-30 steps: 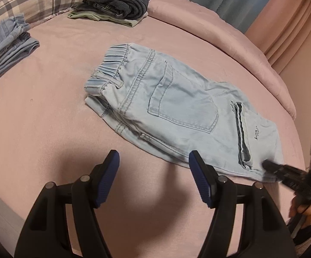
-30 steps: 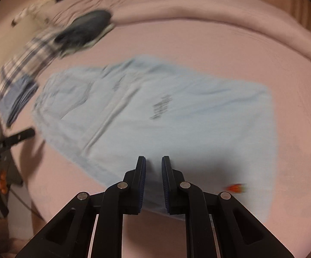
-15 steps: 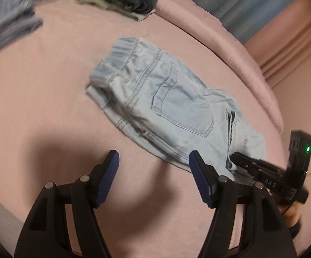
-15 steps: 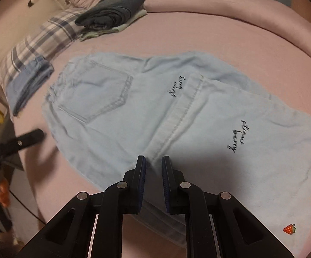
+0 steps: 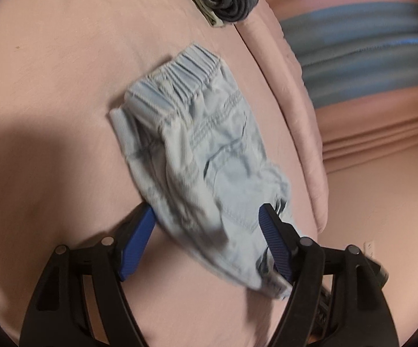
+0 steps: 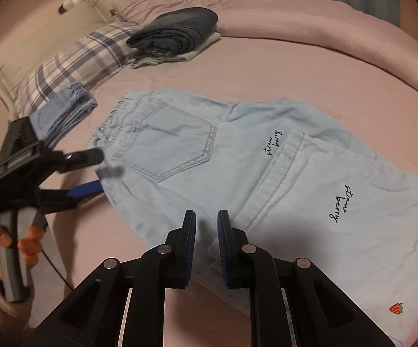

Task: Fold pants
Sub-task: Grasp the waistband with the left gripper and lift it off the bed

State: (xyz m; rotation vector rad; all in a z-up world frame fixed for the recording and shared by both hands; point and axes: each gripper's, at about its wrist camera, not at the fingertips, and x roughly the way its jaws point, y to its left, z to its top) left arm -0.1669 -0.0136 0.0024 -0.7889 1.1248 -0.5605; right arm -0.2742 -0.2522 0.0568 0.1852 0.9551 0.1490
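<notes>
Light blue denim pants (image 6: pixel 237 170) lie on a pink bed, folded lengthwise with a leg end doubled back, back pocket and "straw berry" lettering up. In the left wrist view the pants (image 5: pixel 209 156) run away from me, elastic waistband far. My left gripper (image 5: pixel 206 225) is open, its blue pads straddling the near edge of the pants at the waist side; it also shows in the right wrist view (image 6: pixel 93 170). My right gripper (image 6: pixel 206 231) is nearly shut with a narrow gap, empty, over the pants' near edge.
A stack of folded dark jeans (image 6: pixel 177 31) sits at the back on the pink bedsheet (image 6: pixel 295 66). A plaid pillow (image 6: pixel 73 60) and folded blue pants (image 6: pixel 64 112) lie at left. A rolled pink duvet (image 5: pixel 292 107) borders the bed.
My left gripper has moved forward to the pants, so its open pads now straddle the fabric edge. My right gripper has pulled back a little and stays nearly shut.
</notes>
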